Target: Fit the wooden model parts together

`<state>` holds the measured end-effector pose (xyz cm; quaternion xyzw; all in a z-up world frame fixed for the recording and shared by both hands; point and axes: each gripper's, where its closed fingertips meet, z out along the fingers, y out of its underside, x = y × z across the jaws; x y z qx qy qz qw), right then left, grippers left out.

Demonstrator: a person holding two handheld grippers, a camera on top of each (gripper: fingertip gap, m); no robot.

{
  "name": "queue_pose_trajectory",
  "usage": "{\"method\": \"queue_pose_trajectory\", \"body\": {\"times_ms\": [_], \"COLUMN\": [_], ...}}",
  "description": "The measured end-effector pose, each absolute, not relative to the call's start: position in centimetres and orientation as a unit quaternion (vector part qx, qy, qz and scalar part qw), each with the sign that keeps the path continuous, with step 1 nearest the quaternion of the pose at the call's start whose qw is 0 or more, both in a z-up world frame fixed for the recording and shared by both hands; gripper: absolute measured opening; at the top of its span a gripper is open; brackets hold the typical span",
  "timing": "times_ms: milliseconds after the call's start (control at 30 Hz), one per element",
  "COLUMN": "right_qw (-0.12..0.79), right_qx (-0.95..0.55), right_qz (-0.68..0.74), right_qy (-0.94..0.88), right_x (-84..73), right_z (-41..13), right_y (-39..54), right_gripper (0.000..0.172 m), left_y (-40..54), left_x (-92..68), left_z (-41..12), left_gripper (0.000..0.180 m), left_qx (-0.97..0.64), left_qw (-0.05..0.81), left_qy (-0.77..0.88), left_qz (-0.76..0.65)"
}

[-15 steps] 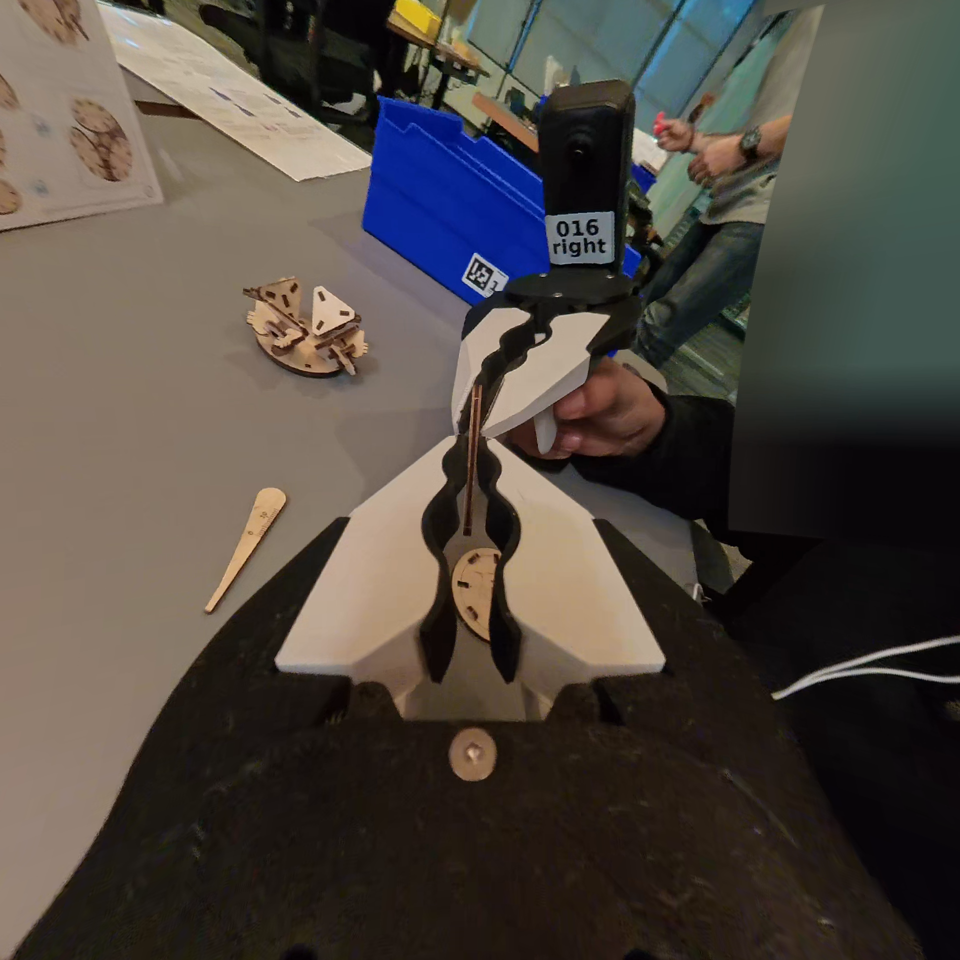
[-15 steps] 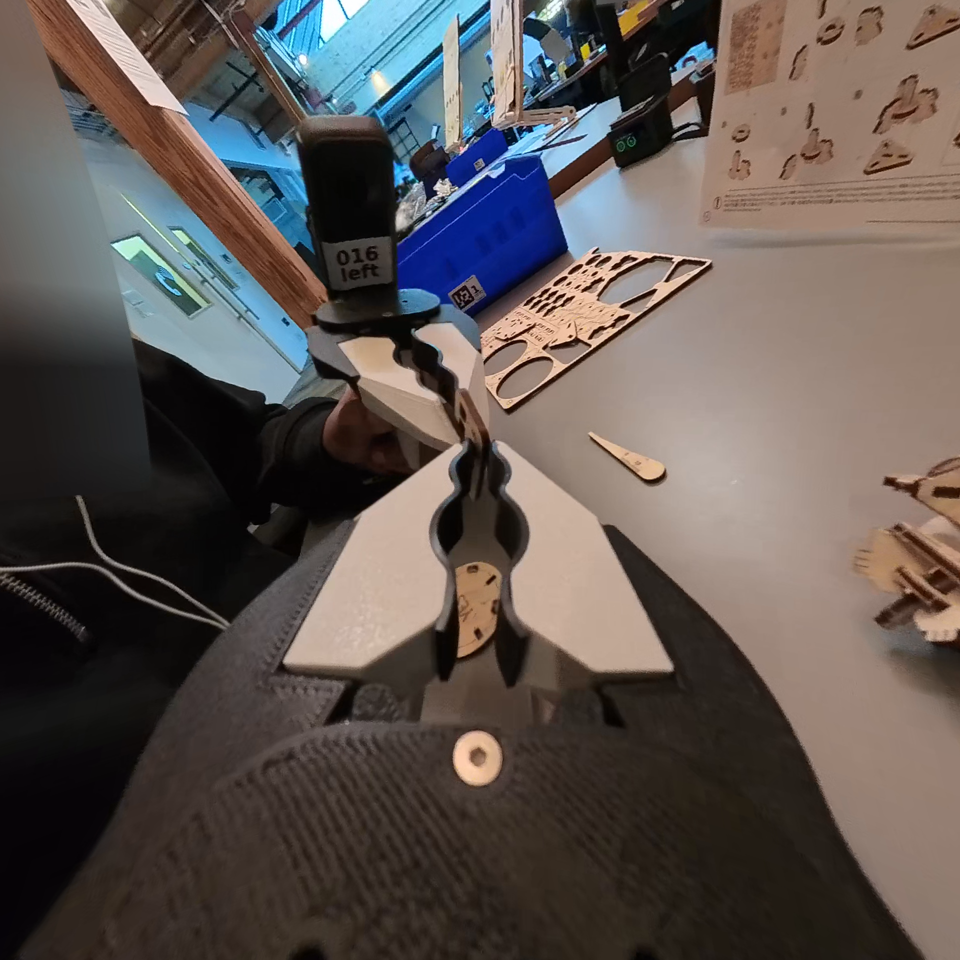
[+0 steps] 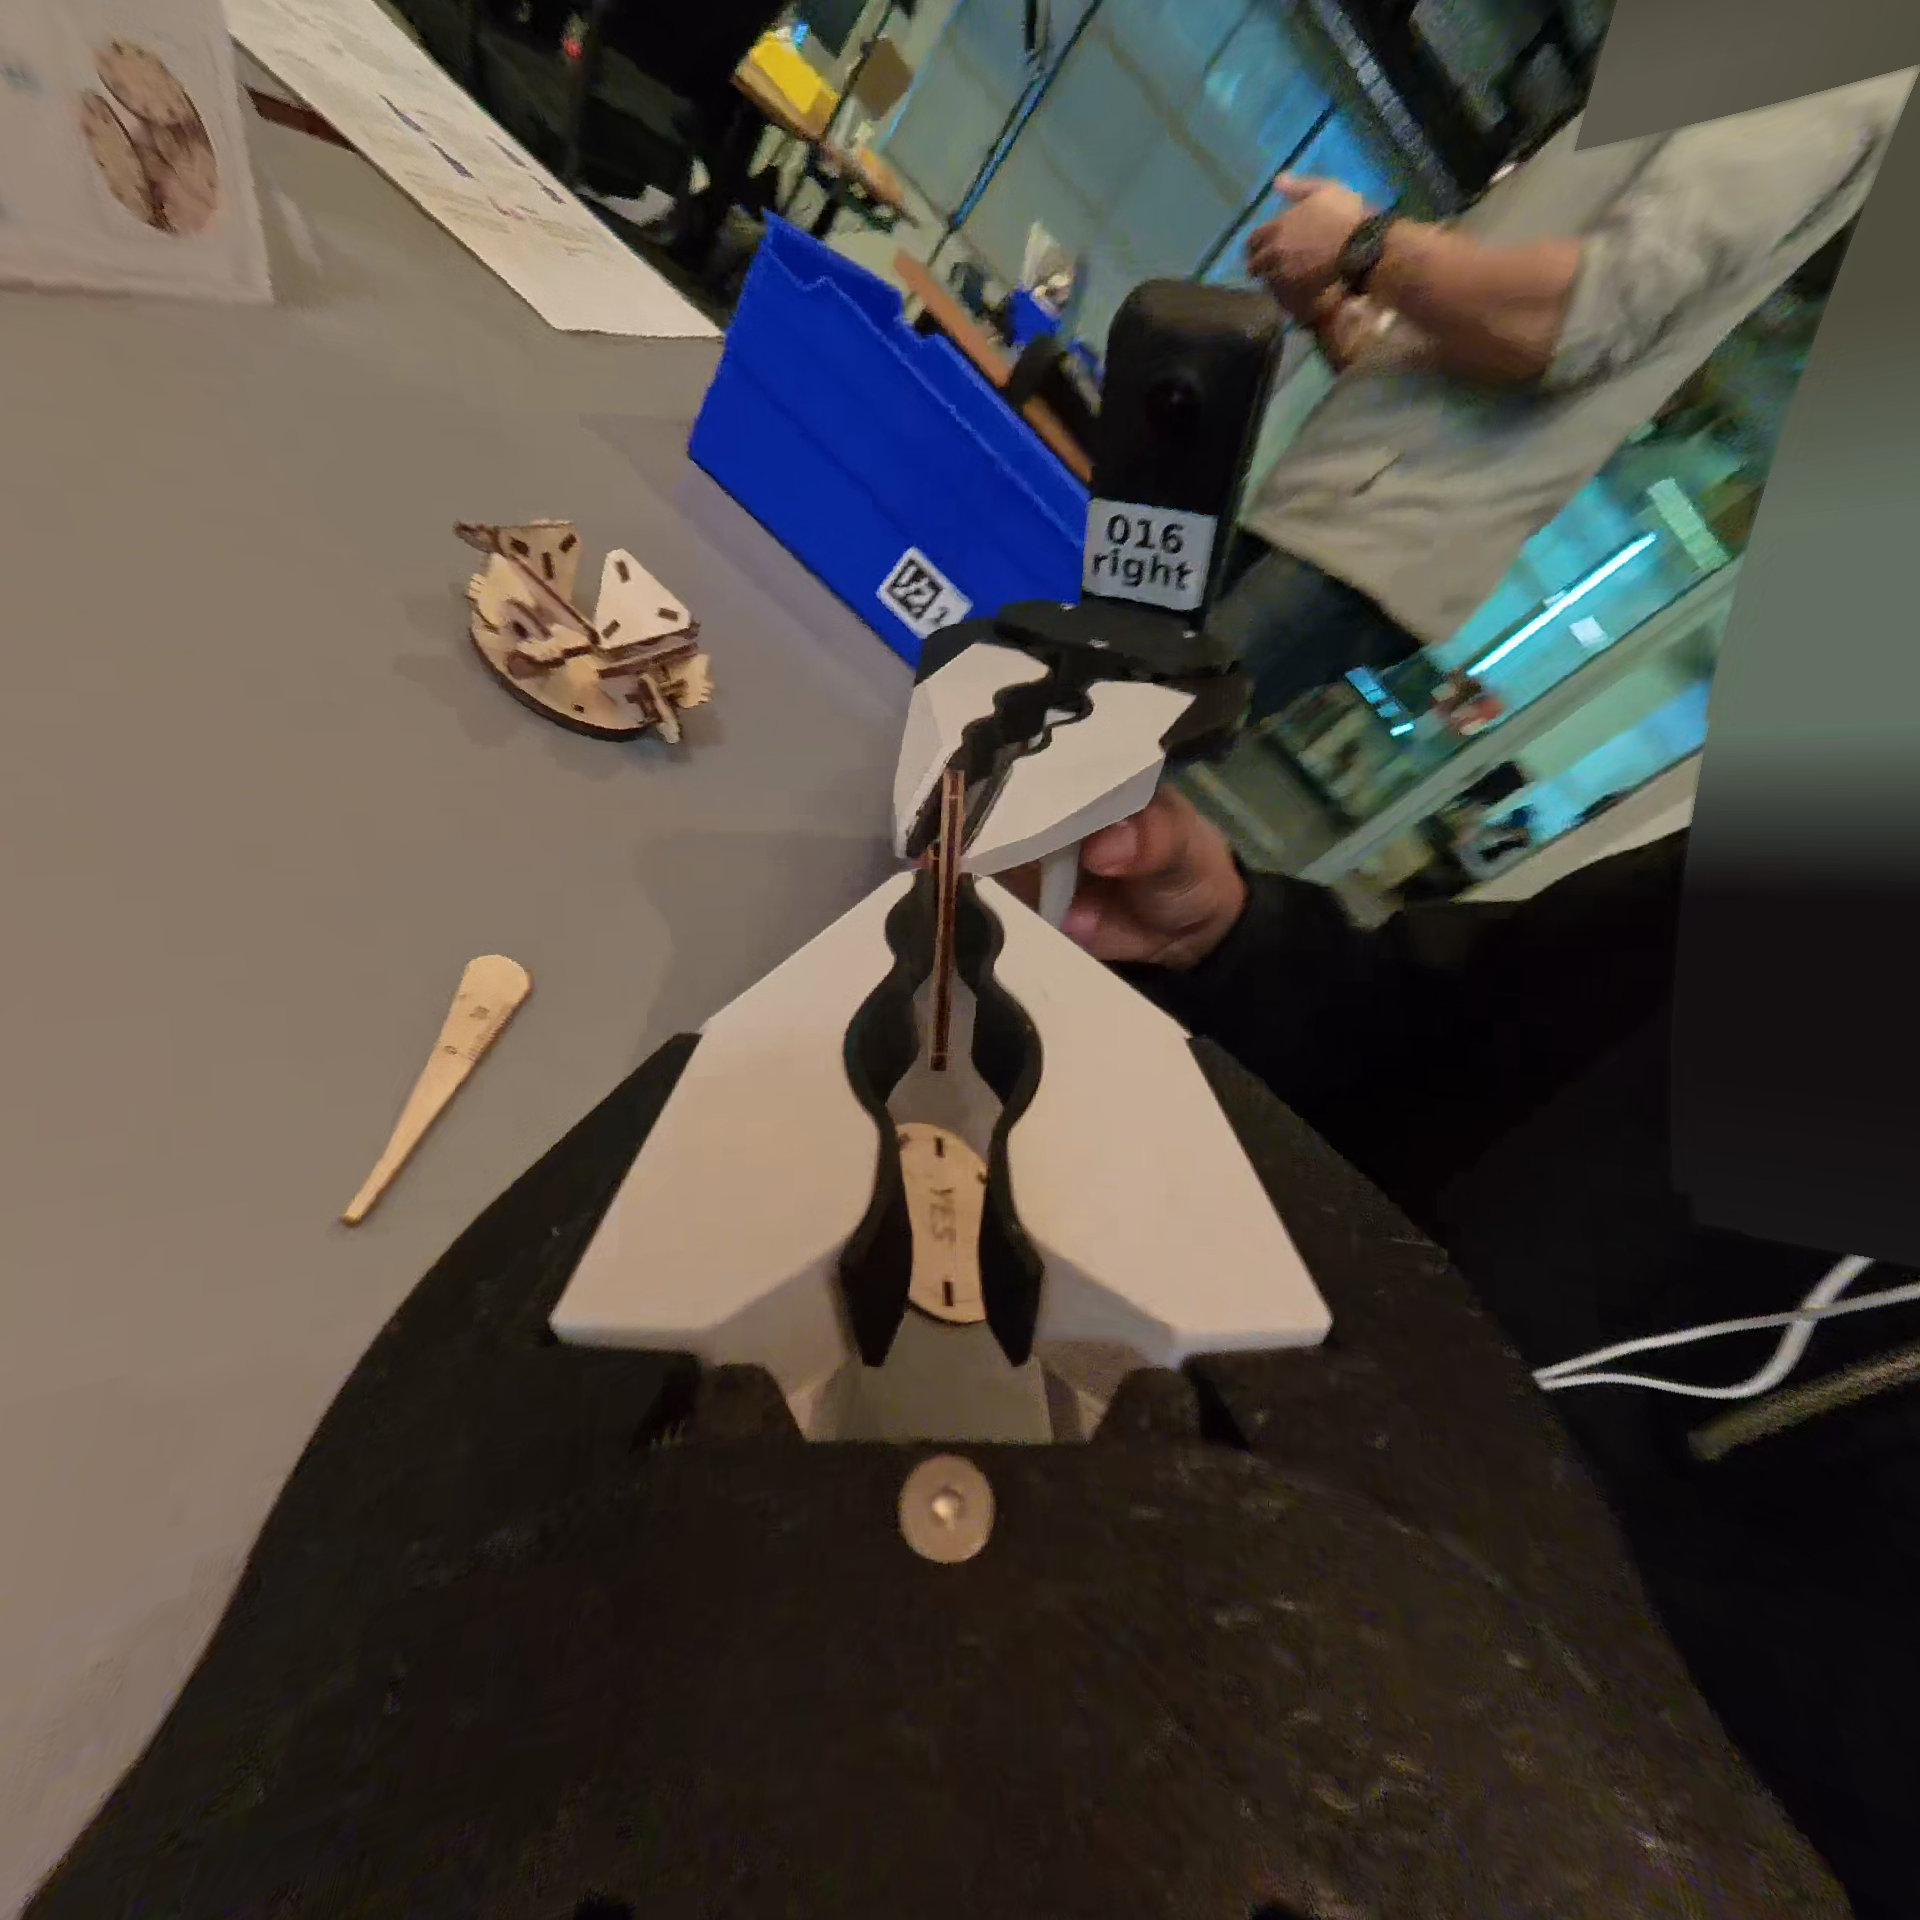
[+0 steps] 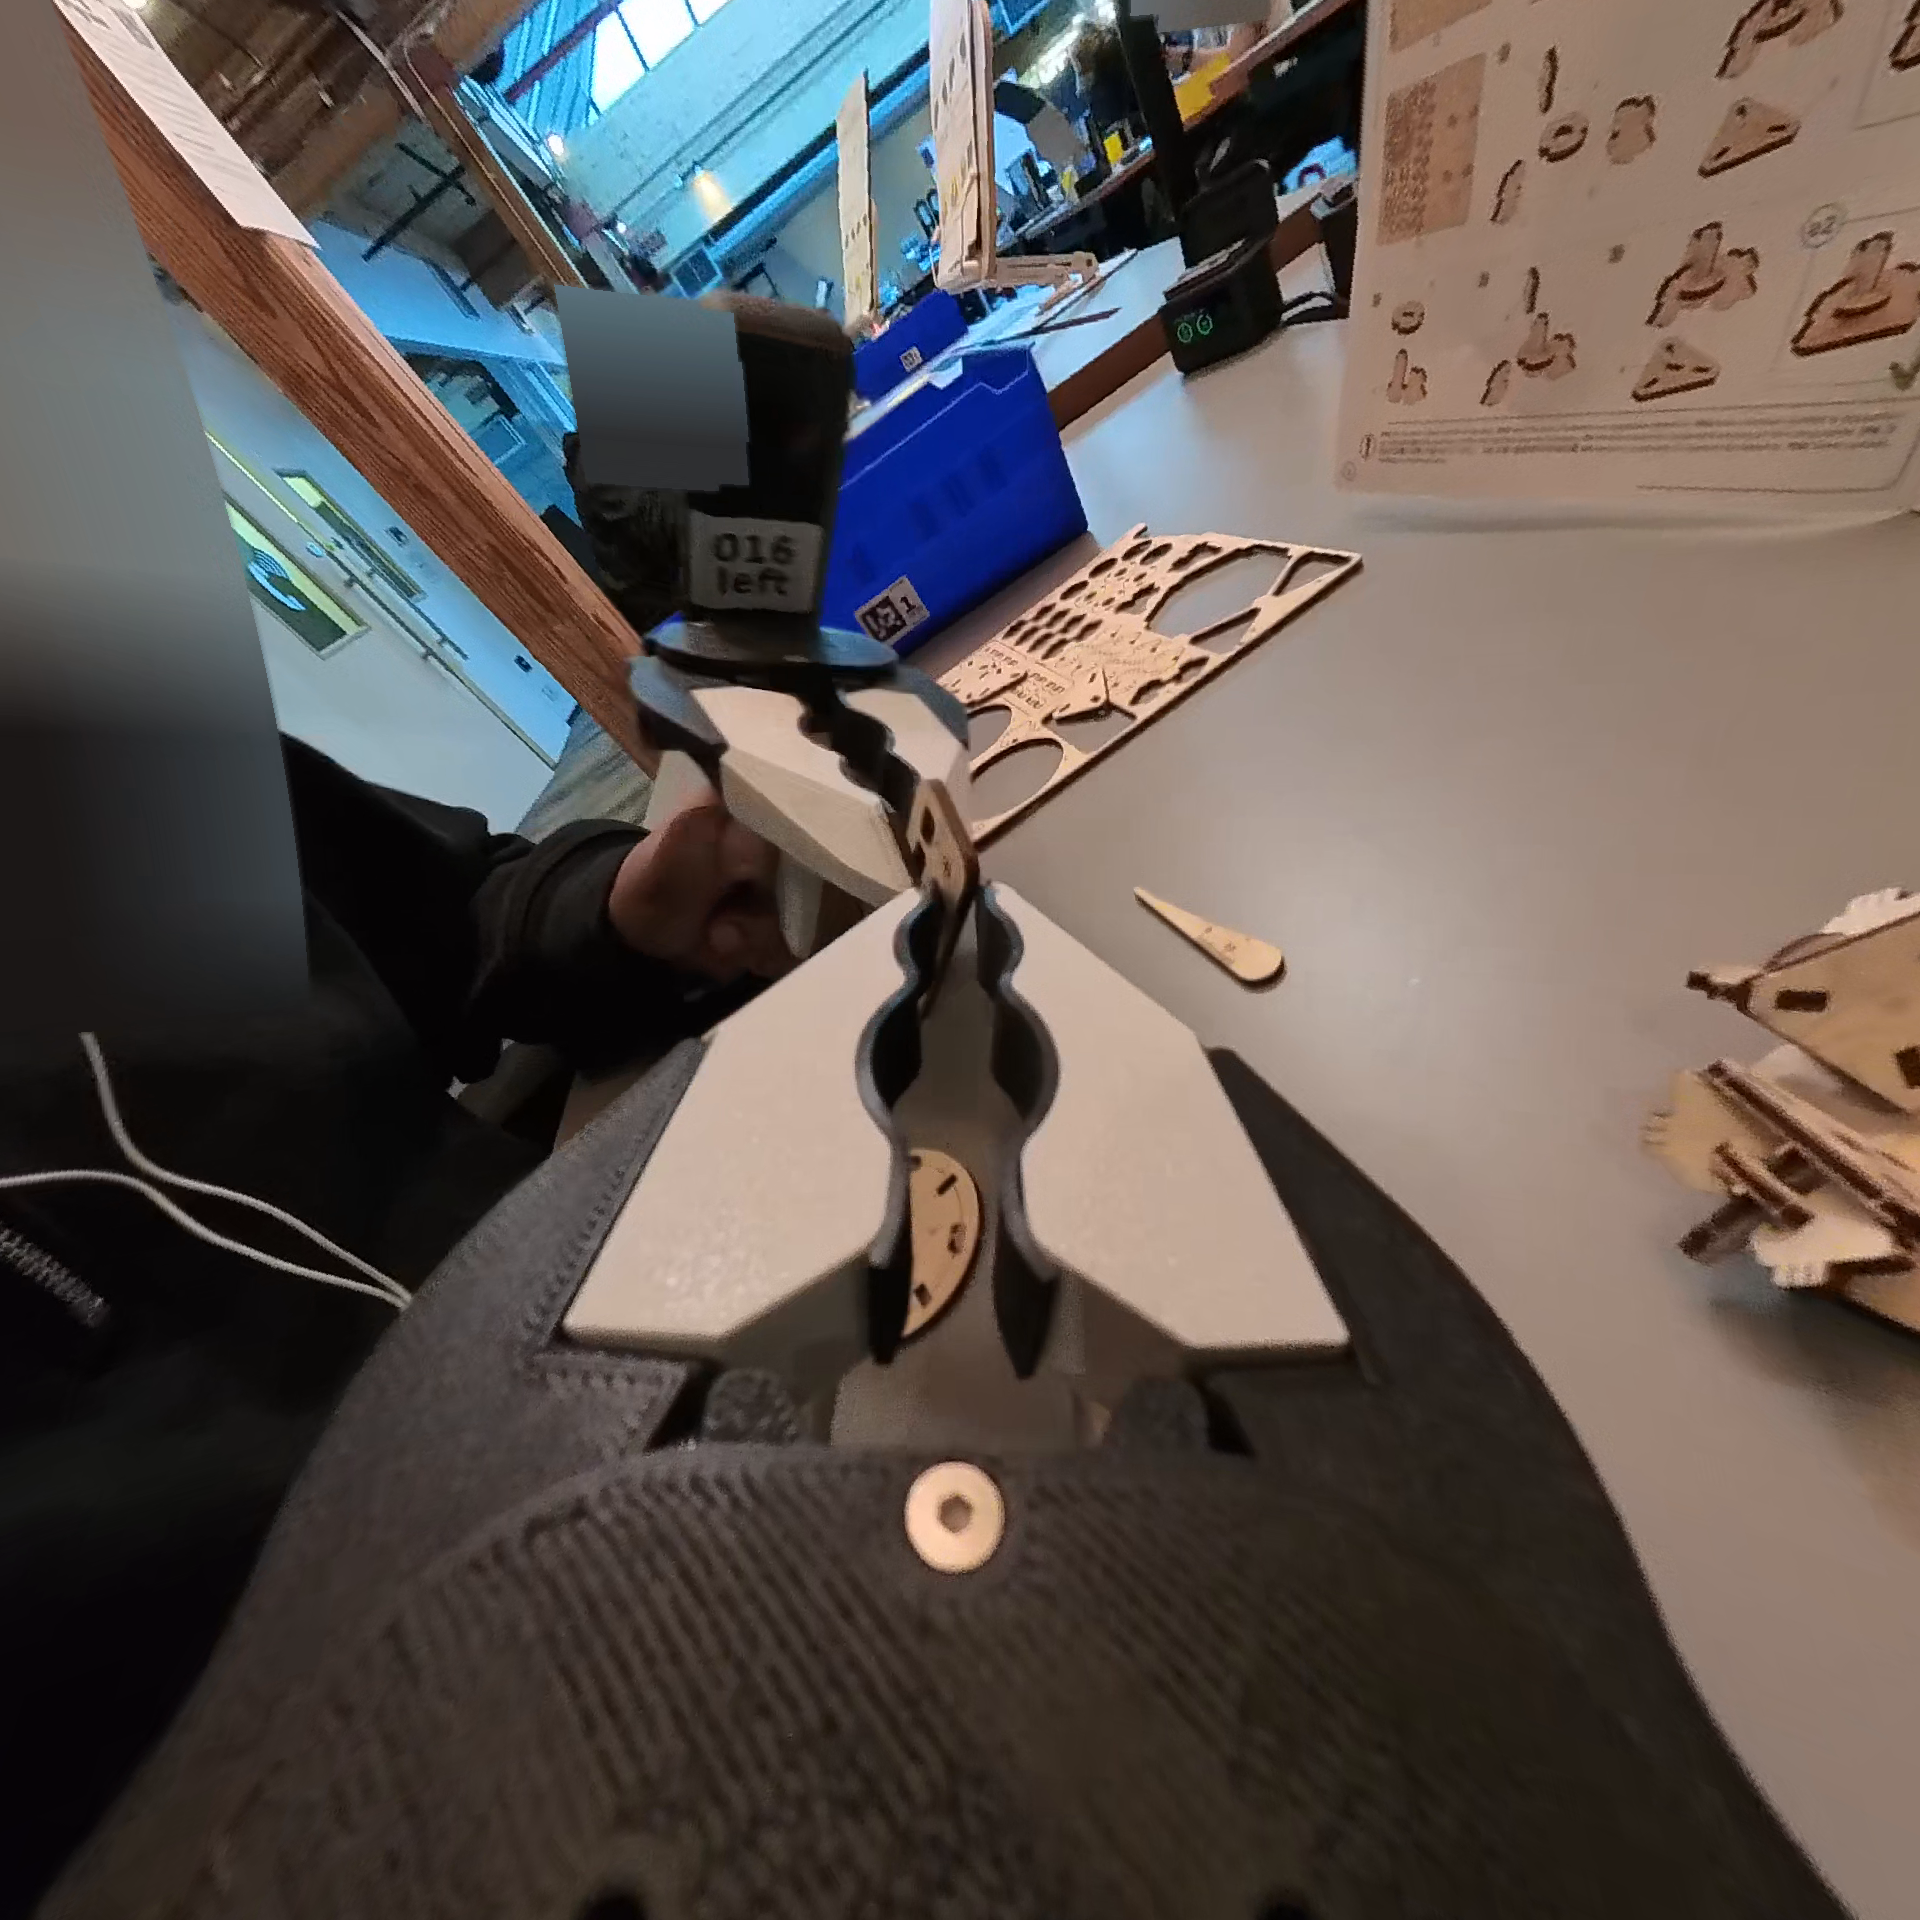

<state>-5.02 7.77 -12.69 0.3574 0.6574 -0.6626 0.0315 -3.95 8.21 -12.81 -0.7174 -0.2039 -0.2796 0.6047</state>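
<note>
In the left wrist view, the left tool [image 3: 943, 894] is clamped on a thin wooden piece [image 3: 943, 966], tip to tip with the right tool [image 3: 951, 821] above the grey bench [image 3: 260, 831].

In the right wrist view, the right tool [image 4: 951, 914] is also closed on this wooden piece [image 4: 940, 847]; a wooden stick [image 4: 1210, 935] lies near.

Each gripper, the left gripper [image 3: 943, 883] and the right gripper [image 4: 951, 904], has pale grey angular fingers lined with wavy black pads, a textured black body with a round silver screw [image 3: 945, 1509], and a black upright camera [image 3: 1179, 416] bearing a white label. The person wears black sleeves [image 4: 540, 894]; thin white cables [image 3: 1714, 1340] trail nearby.
</note>
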Motion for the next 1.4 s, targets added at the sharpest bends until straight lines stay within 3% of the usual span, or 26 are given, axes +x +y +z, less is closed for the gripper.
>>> {"method": "queue_pose_trajectory", "body": {"times_ms": [133, 333, 567, 733, 833, 900, 1067, 1233, 1300, 1400], "right_qw": [0.025, 0.019, 0.038, 0.036, 0.027, -0.012, -0.243, -0.496, -0.52, -0.481], "right_qx": [0.346, 0.336, 0.322, 0.319, 0.295, 0.278, 0.176, 0.011, -0.032, -0.026], "right_qz": [-0.677, -0.665, -0.682, -0.679, -0.68, -0.674, -0.62, -0.513, -0.496, -0.522], "right_qy": [0.649, 0.667, 0.656, 0.66, 0.671, 0.684, 0.724, 0.701, 0.694, 0.704], "right_x": [-5.0, -4.7, -4.2, -4.1, -3.6, -3.6, -3.5, -2.4, -1.7, -1.2], "right_z": [-12.1, -12.3, -11.8, -11.8, -11.6, -11.4, -9.8, -8.3, -8.5, -8.7], "right_y": [8.3, 7.9, 7.5, 7.3, 7.0, 7.1, 7.9, 7.6, 6.9, 6.2], "right_gripper": [0.016, 0.019, 0.01, 0.014, 0.001, 0.0, 0.0, 0.001, 0.001, 0.001], "left_y": [7.9, 7.7, 7.3, 7.5, 7.7, 7.7, 7.1, 6.5, 6.6, 6.6], "left_x": [-4.1, -4.0, -4.2, -3.3, -2.9, -3.1, -3.9, -3.2, -3.0, -1.5], "left_z": [-13.2, -12.6, -11.8, -11.7, -11.6, -11.8, -10.1, -8.8, -8.5, -8.1], "left_gripper": [0.0, 0.0, 0.0, 0.0, 0.0, 0.003, 0.049, 0.061, 0.058, 0.044], "left_qx": [-0.713, -0.7, -0.683, -0.693, -0.715, -0.732, -0.703, -0.667, -0.687, -0.713], "left_qw": [0.602, 0.612, 0.63, 0.632, 0.638, 0.639, 0.675, 0.692, 0.707, 0.7], "left_qy": [-0.205, -0.19, -0.181, -0.153, -0.118, -0.105, -0.111, -0.096, -0.056, 0.031], "left_qz": [-0.297, -0.316, -0.321, -0.313, -0.259, -0.212, -0.193, -0.258, -0.158, -0.019]}}
